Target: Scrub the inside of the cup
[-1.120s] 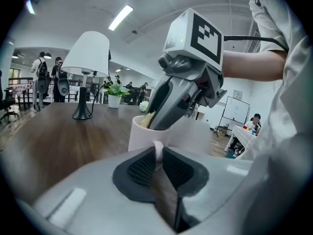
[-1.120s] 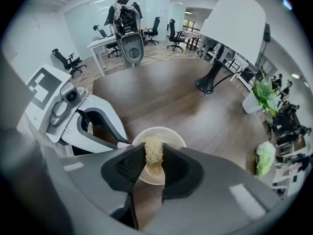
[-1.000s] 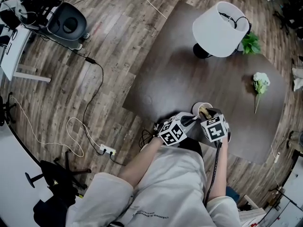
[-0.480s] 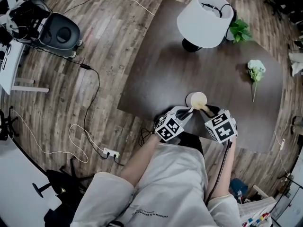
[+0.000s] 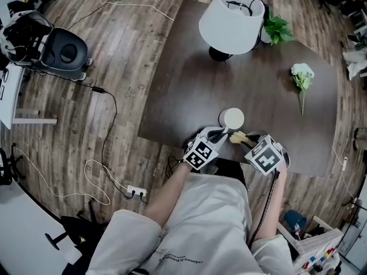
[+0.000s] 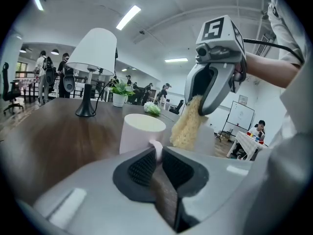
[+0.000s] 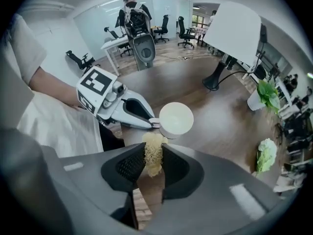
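Note:
A white cup (image 5: 233, 118) stands on the dark brown table (image 5: 189, 90) near its front edge. My left gripper (image 5: 221, 132) is shut on the cup's handle (image 6: 156, 149); the cup (image 6: 142, 131) stands upright just beyond the jaws. My right gripper (image 5: 248, 140) is shut on a yellowish fibrous scrubber (image 5: 238, 137). The scrubber (image 7: 153, 153) sticks out past the jaws and its tip hangs beside the cup (image 7: 176, 119), outside the rim. In the left gripper view the scrubber (image 6: 187, 126) hangs to the right of the cup.
A white-shaded lamp (image 5: 231, 20) and a potted plant (image 5: 277, 30) stand at the table's far side. A white flower (image 5: 301, 76) lies at the right. On the wooden floor to the left are cables, a power strip (image 5: 133, 192) and a black device (image 5: 66, 49).
The scrubber was over the cup's mouth a second ago; my right gripper has drawn it back toward me, and it now hangs beside the cup. The left gripper keeps its hold on the handle.

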### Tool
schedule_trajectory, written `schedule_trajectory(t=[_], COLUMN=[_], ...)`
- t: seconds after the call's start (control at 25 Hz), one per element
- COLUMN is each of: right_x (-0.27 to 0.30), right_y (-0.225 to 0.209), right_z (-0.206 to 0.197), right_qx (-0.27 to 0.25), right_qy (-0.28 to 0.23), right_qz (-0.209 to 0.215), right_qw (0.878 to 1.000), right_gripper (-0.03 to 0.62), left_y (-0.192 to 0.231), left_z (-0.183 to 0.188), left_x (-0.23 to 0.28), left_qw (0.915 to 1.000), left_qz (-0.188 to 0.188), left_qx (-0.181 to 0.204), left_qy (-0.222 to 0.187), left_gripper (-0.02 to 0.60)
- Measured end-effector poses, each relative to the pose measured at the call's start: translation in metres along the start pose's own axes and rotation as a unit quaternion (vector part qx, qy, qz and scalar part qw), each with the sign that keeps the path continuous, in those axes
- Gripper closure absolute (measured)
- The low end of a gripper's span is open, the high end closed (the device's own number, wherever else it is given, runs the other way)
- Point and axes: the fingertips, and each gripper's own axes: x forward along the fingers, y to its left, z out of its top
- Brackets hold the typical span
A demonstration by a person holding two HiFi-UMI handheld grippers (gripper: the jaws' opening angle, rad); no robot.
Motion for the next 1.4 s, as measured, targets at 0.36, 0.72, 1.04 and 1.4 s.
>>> schedule_trajectory(t=[0.36, 0.72, 1.04, 1.4], right_x=[0.033, 0.051, 0.054, 0.063], right_y=[-0.012, -0.007, -0.013, -0.012], right_z=[0.012, 0.013, 0.016, 0.007], right_qx=[0.060, 0.008, 0.009, 0.048], right_qy=[-0.021, 0.005, 0.046, 0.048], right_qz=[-0.063, -0.047, -0.048, -0.023], right_qw=[0.996, 0.999, 0.998, 0.997], right_gripper=[0.473, 0.473, 0.471, 0.471], left_y=[-0.003, -0.009, -0.014, -0.021], left_z=[0.003, 0.005, 0.005, 0.003], left_x=[0.003, 0.004, 0.004, 0.002], left_qw=[1.0000, 0.9994, 0.9986, 0.9971], left_qz=[-0.007, -0.033, -0.052, -0.075], left_qx=[-0.004, -0.007, -0.007, -0.011], left_qy=[0.003, 0.004, 0.009, 0.013], left_gripper=[0.538, 0.540, 0.541, 0.541])
